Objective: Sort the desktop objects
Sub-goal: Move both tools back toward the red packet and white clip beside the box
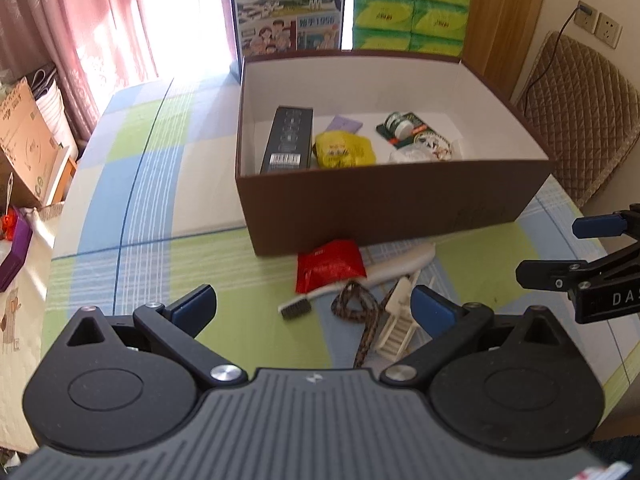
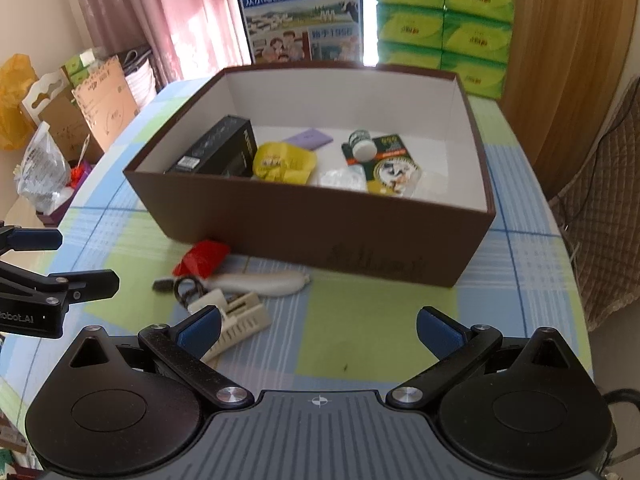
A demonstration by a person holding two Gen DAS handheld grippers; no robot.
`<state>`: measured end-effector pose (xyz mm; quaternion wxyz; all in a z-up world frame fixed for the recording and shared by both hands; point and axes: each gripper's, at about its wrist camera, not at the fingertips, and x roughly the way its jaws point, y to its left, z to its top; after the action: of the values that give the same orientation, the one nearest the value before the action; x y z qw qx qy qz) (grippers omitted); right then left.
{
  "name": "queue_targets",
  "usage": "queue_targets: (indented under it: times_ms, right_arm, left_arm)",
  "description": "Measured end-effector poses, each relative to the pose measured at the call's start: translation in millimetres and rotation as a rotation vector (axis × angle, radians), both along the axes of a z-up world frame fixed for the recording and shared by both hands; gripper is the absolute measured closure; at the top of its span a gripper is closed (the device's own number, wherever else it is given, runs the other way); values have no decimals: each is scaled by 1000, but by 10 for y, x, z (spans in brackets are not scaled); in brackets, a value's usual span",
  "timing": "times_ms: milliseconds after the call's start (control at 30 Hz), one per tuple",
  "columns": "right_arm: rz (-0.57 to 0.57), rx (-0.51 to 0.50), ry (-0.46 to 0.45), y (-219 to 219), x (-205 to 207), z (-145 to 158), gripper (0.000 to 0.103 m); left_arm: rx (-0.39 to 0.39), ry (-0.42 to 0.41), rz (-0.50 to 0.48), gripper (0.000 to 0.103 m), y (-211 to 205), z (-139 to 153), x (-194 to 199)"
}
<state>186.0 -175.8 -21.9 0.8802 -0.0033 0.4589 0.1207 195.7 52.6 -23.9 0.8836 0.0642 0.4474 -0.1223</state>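
Brown cardboard box [image 1: 400, 200] stood on the checked-cloth bench [image 1: 160, 168]. Inside: black carton [image 1: 287, 140] at left, yellow packet [image 1: 344, 150] beside it, small white jar [image 1: 397, 125] at right. Before the box lay red sachet [image 1: 330, 266], white toothbrush [image 1: 360, 280], braided cord [image 1: 362, 312], cream plastic clip [image 1: 398, 320]. Behind it stood milk carton [image 1: 288, 6] and green tissue packs [image 1: 410, 8].

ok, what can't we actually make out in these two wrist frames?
- Brown box: its near wall hides the floor behind it, both views.
- Clear plastic item in the box: contents unreadable, both views.
- White clip: lower end hidden behind the left gripper's finger, left view.
- Toothbrush: head blurred and partly covered by the patterned cord, right view.
- Red packet: print too blurred to read.
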Motion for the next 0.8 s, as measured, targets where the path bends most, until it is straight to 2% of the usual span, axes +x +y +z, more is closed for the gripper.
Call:
queue_targets:
  times_ms: [800]
  right_arm:
    - [103, 3, 94, 322, 60, -380, 2]
  left_arm:
    - [19, 105, 40, 1, 165, -324, 42]
